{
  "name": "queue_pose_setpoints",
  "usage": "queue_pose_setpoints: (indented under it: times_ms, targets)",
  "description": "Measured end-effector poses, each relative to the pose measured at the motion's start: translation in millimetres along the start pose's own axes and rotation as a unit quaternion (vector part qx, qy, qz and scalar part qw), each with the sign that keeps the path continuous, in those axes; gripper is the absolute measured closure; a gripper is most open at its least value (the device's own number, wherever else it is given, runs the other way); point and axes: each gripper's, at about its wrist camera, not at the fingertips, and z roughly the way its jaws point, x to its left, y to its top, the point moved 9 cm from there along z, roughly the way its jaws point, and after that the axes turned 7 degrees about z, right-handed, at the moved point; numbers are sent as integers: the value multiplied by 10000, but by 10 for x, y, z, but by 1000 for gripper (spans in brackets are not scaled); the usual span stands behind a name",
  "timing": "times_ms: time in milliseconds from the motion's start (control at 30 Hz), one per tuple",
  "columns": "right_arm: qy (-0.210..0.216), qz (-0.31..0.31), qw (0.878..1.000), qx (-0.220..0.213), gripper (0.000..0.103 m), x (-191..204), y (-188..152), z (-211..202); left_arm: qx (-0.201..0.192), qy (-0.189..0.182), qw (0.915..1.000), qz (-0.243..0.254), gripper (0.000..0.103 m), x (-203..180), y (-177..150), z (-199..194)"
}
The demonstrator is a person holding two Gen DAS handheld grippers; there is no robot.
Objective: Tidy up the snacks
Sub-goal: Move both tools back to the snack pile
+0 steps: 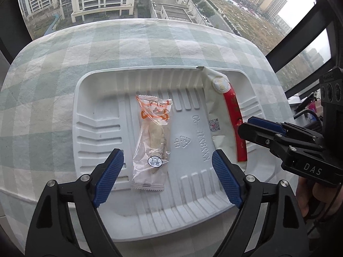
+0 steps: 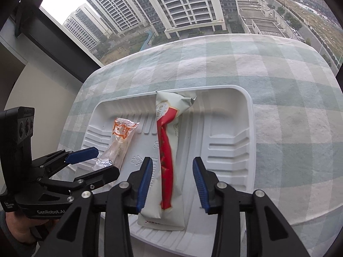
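A white plastic tray [image 1: 96,115] [image 2: 231,128] lies on the checked tablecloth. In it lie a clear snack packet with orange print [image 1: 151,141] [image 2: 118,143] and a longer white packet with a red stripe [image 1: 223,115] [image 2: 169,160]. My left gripper [image 1: 167,175] [image 2: 96,162] is open, its fingers either side of the clear packet's near end, not touching it. My right gripper [image 2: 171,184] [image 1: 250,126] is open, its fingers astride the near part of the white and red packet, which rests in the tray.
The small table with a pale green and white checked cloth [image 1: 150,47] [image 2: 278,85] stands against a large window with dark frames [image 1: 310,32] [image 2: 55,40]. The tray's near edge reaches the table's front edge. A hand holds each gripper handle.
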Motion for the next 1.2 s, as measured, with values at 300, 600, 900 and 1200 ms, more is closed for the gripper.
queue_pose_setpoints:
  times_ms: [300,600,900,1200]
  targets:
    - [209,354,9987,-311,31,-89,-225,-583,-554,290,9979,148,1,-64,-236,-690]
    - [166,661,9968,-419,19,-238,-870,-1262,-886,690,9929,386,0,10,-1017,-1442]
    - [-219,1147,9925,-358,19,-506,-1949,-1785,-256,735,9968,-190,1,195,-2386,-1757]
    - [-447,1784,9826,-265,19,-456,-2869,-2061,-260,208,9991,-261,2,-185,-3436,-1941]
